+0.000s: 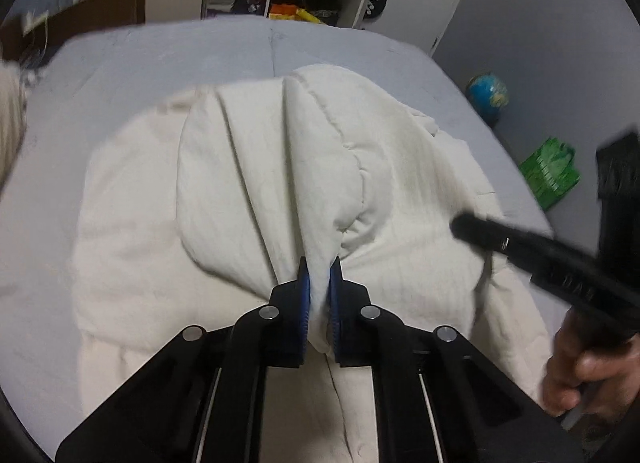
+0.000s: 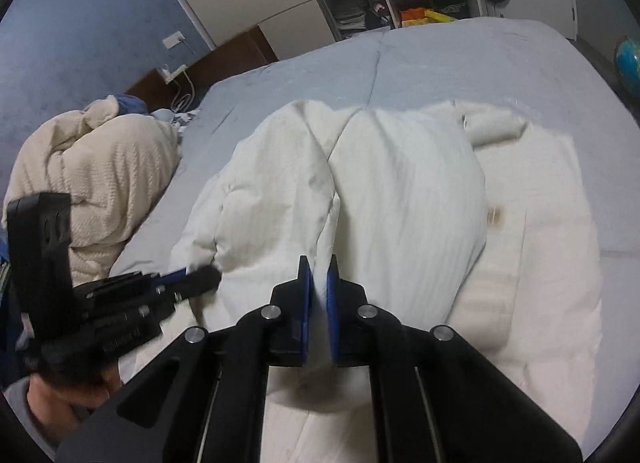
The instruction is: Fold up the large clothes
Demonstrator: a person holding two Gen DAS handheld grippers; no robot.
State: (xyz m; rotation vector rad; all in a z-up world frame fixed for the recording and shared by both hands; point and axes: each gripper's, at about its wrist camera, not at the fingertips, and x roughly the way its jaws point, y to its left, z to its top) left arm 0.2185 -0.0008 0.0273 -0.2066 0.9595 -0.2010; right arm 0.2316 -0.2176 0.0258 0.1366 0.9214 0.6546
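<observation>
garment (image 1: pixel 256 167) edge pinched, both claws

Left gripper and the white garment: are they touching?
Touching. The left wrist view shows the left gripper shut, with the white garment pinched between its blue pads.

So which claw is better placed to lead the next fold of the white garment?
Probably neither alone. The left claw and the right claw are each shut on a pinched ridge of the white garment on the bed, side by side. If one must lead, I cannot tell which.
</observation>
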